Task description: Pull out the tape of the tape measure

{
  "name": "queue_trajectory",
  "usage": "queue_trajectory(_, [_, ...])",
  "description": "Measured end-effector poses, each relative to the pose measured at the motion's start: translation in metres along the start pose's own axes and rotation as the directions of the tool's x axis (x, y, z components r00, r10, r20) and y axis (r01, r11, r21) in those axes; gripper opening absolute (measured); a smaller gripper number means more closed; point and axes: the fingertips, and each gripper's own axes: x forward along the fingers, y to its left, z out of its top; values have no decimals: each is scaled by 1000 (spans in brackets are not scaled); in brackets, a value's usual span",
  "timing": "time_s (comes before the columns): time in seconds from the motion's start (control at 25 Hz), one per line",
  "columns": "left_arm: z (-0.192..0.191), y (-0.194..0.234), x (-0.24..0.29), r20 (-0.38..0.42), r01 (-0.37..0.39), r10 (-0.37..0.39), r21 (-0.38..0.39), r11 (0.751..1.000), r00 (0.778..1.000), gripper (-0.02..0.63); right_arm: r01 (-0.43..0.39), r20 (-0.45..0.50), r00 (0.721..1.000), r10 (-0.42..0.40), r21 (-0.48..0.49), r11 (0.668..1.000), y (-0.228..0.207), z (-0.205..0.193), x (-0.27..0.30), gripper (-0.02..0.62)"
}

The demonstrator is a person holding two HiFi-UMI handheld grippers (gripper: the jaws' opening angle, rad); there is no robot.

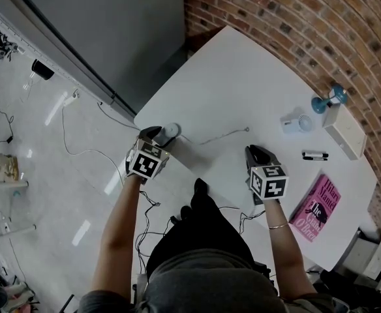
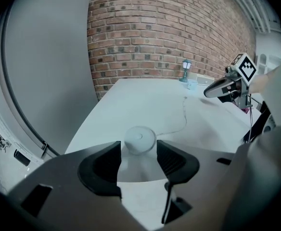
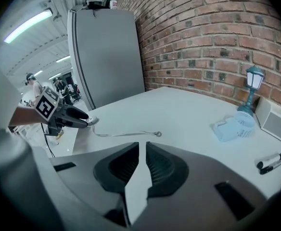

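Tape measure point(image 2: 139, 138) | gripped by left gripper point(image 2: 139, 150) | pink book point(image 1: 318, 207): "Hilary Mantel"

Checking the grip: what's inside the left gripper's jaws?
The round white tape measure, its tape trailing out over the table. Its underside is out of sight.

tape measure point(image 1: 171, 132) partly hidden behind left gripper point(image 1: 155, 134), tape point(image 1: 210, 140) markings unreadable
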Motion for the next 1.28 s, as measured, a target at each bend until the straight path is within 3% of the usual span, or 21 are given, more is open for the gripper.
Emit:
queue_trajectory(0.56, [-18, -2, -53, 108, -85, 105, -175, 981, 989, 196, -86, 89, 993, 83, 38, 996, 52, 21, -7, 48])
queue_trajectory(1.28, [-43, -10, -137, 234, -188, 266, -308, 933, 935, 78, -186, 197, 962, 189, -36, 982, 142, 36, -38, 8])
